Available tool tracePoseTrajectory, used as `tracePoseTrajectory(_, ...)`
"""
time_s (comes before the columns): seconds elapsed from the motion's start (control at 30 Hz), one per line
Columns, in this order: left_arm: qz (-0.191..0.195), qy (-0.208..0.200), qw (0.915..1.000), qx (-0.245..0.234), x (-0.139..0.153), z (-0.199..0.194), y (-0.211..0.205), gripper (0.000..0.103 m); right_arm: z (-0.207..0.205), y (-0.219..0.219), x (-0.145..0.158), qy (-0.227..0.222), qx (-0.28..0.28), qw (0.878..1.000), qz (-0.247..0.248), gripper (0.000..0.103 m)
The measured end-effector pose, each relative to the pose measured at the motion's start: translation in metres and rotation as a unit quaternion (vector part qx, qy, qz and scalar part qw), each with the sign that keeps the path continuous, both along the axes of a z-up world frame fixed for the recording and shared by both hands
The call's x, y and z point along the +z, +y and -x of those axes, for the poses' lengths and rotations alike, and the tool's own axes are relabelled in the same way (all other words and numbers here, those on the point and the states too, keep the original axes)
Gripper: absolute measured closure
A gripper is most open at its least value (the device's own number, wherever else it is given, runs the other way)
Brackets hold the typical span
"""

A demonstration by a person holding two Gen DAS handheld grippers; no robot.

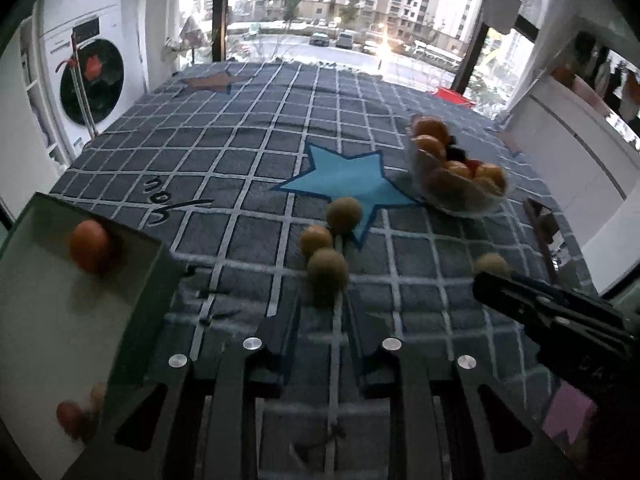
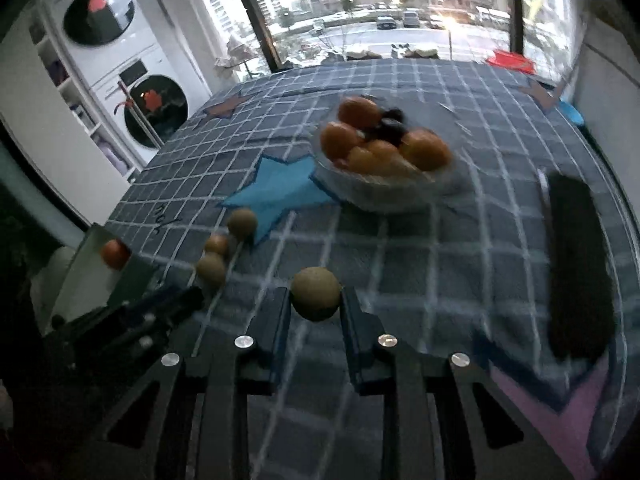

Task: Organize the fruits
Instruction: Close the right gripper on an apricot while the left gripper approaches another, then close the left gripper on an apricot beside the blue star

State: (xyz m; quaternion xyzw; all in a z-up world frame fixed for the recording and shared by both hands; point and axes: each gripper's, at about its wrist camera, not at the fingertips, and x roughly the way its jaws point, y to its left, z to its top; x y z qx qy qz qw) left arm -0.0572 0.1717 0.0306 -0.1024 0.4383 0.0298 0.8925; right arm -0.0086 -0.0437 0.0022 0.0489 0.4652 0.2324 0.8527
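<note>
Tall windows and a washing machine (image 1: 90, 80) stand behind a table with a blue checked cloth (image 1: 248, 152). Down low, the right gripper (image 2: 315, 300) has its two jaws partly open around one round green fruit (image 2: 315, 293). The jaws sit close on both sides, but I cannot tell if they squeeze it yet. The left gripper (image 1: 322, 308) is open too and holds nothing. Its jaws point at three more green fruits (image 1: 327, 270) bunched near the middle of the table, by the blue star (image 1: 348, 178). A white box (image 1: 52, 320) waits at the near left edge with an orange fruit (image 1: 89, 245) and a couple of small ones inside. A glass bowl (image 2: 384, 192) farther back on the right is full of oranges. I think the sorting has only started, since four green fruits are not yet put away.
</note>
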Motion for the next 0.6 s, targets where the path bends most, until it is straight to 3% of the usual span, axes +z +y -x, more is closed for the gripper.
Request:
tracePoseTrajectory(0.2, -0.039, -0.014, 0.9990, 0.014, 0.008, 0.027, -0.007, 0.077, 0.056, -0.042, -0.009, -0.017, -0.051, 0.999, 0.003, 0.076)
tracePoseTrajectory(0.23, -0.039, -0.006, 0.9990, 0.019, 0.009, 0.024, -0.006, 0.073, 0.062, -0.048, -0.012, -0.020, -0.062, 0.998, 0.004, 0.076)
tracePoseTrajectory(0.27, -0.033, -0.002, 0.9992, 0.021, 0.009, 0.020, -0.004, 0.062, 0.066, -0.053, -0.015, -0.021, -0.070, 0.997, 0.002, 0.076)
tracePoseTrajectory(0.3, -0.028, 0.001, 0.9992, 0.027, 0.009, 0.015, -0.001, 0.028, 0.070, -0.058, -0.018, -0.022, -0.078, 0.997, -0.002, 0.076)
tracePoseTrajectory(0.33, -0.032, -0.006, 0.9987, 0.039, 0.010, 0.012, 0.001, 0.015, 0.072, -0.061, -0.021, -0.020, -0.083, 0.996, -0.007, 0.076)
tracePoseTrajectory(0.4, -0.046, -0.018, 0.9975, 0.050, 0.011, 0.005, 0.001, 0.015, 0.074, -0.065, -0.026, -0.015, -0.092, 0.996, -0.016, 0.076)
tracePoseTrajectory(0.6, -0.059, 0.019, 0.9962, 0.062, -0.001, -0.034, -0.001, 0.015, 0.074, -0.070, -0.030, -0.020, -0.095, 0.995, -0.024, 0.076)
